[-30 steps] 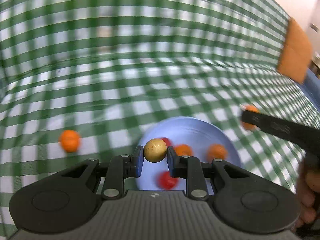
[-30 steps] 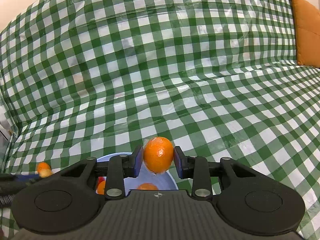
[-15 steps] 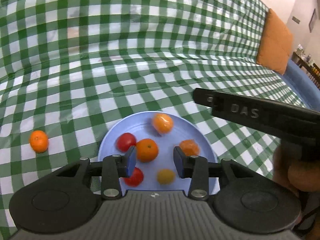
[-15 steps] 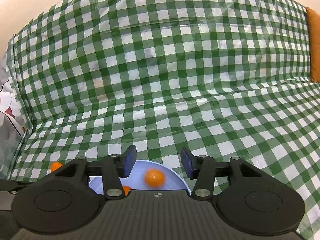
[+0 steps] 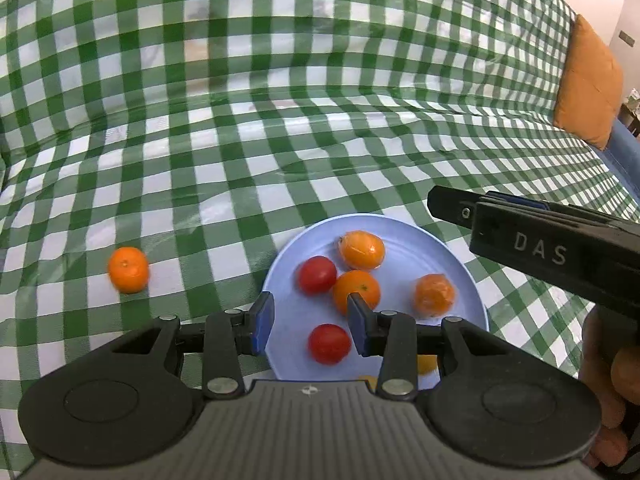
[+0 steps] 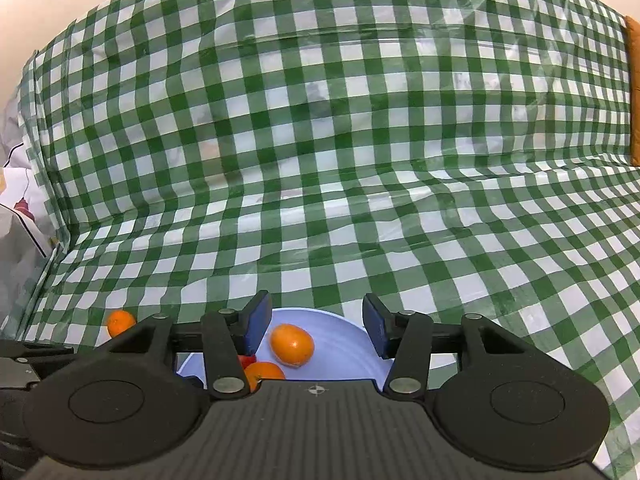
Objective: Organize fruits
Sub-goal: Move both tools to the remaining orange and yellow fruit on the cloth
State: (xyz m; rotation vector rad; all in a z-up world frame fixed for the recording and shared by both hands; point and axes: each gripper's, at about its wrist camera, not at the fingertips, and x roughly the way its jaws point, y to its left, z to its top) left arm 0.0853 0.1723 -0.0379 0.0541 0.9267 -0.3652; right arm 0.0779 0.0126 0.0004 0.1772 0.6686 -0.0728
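The orange (image 5: 128, 269) lies alone on the checked cloth (image 5: 280, 120) left of the plate (image 5: 400, 228), light, round, roll-prone and best pinched across its middle, while the left gripper (image 5: 310, 322) and right gripper (image 6: 316, 326) hang part-open, empty.

Bright, sharp, fisheye-warped edges

Two wrist fisheyes, angled downward, close above shared blue plate (image 5: 460, 276)
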